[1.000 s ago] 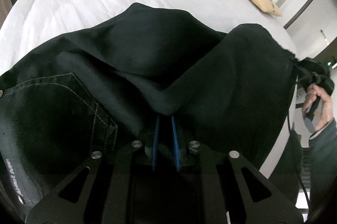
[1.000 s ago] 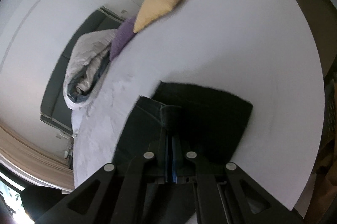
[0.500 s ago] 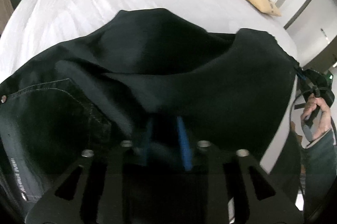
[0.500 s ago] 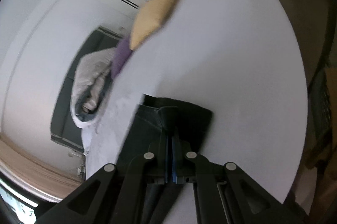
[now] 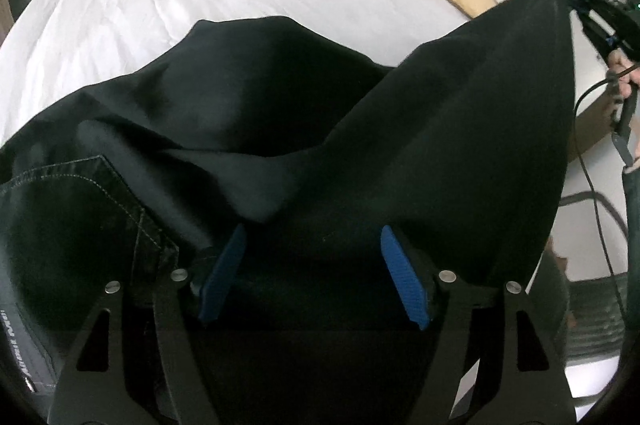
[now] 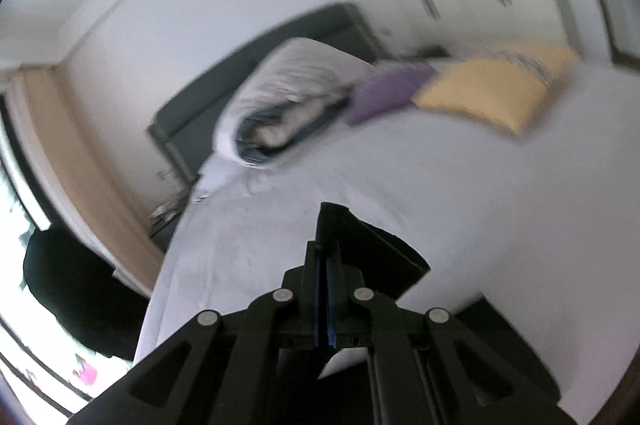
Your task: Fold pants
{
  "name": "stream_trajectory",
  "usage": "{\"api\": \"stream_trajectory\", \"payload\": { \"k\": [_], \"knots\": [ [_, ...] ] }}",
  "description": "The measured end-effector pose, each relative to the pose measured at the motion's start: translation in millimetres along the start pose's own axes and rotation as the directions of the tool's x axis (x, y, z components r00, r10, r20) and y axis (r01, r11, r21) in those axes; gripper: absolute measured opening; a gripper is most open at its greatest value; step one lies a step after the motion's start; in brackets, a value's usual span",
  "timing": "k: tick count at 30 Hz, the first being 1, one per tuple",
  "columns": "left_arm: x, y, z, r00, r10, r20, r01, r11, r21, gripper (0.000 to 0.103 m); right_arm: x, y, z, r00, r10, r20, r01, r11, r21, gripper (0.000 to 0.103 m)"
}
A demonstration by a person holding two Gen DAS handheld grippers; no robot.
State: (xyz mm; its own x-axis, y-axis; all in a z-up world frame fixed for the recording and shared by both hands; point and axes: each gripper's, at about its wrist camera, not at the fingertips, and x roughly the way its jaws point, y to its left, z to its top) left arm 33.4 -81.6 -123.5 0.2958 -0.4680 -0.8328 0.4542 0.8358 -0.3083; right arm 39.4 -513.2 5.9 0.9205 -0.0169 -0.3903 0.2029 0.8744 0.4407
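pants (image 5: 400,145) hang pinched in our right tool (image 6: 325,289); our left tool (image 5: 310,273) gapes wide beneath them.

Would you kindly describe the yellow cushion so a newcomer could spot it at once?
Start at the large white-sheeted bed and look toward its dark grey headboard. Two cushions lie side by side there; the flat pale yellow fabric cushion is the one beside the smaller purple cushion.
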Motion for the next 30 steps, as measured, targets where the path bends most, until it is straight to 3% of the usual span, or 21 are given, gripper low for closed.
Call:
{"api": "stream_trajectory", "payload": {
  "k": [2,4,6,7,10,13,23,30],
  "knots": [
    [0,2,-1,1.000,-0.002,0.005,0.002,1.000,0.003,0.069,-13,8,2,1.000,0.012,0.025,-0.012,0.999,-0.033,0.003],
    [2,-2,-4,1.000,0.012,0.008,-0.012,1.000,0.024,0.069,-29,-8,-12,0.999,-0.005,0.043,0.004,1.000,0.011,0.003],
    [3,-4,-5,0.999,0.030,0.012,-0.030,0.998,0.050,0.069,-42,-54,-48,0.996,-0.081,0.041,0.074,0.985,0.157,0.003],
    [4,-4,-4,0.999,0.036,0.013,-0.037,0.998,0.059,0.070,-45,-74,-65,0.993,-0.113,0.026,0.105,0.969,0.222,0.003],
    [5,-5,-5,0.999,0.047,0.009,-0.048,0.995,0.082,0.074,-45,-144,-139,0.970,-0.224,-0.093,0.241,0.864,0.442,0.003],
    [5,-6,-4,0.999,0.050,0.001,-0.050,0.995,0.092,0.074,-46,-167,-173,0.971,-0.219,-0.093,0.234,0.811,0.536,0.002],
    [9,-17,0,0.998,0.067,-0.001,-0.066,0.992,0.104,0.075,-62,-136,-140,0.965,-0.260,0.032,0.215,0.857,0.469,0.002],
    [11,-17,0,0.998,0.067,-0.002,-0.066,0.992,0.104,0.076,-58,-164,-168,0.957,-0.291,-0.017,0.248,0.783,0.570,0.002]
  ]
}}
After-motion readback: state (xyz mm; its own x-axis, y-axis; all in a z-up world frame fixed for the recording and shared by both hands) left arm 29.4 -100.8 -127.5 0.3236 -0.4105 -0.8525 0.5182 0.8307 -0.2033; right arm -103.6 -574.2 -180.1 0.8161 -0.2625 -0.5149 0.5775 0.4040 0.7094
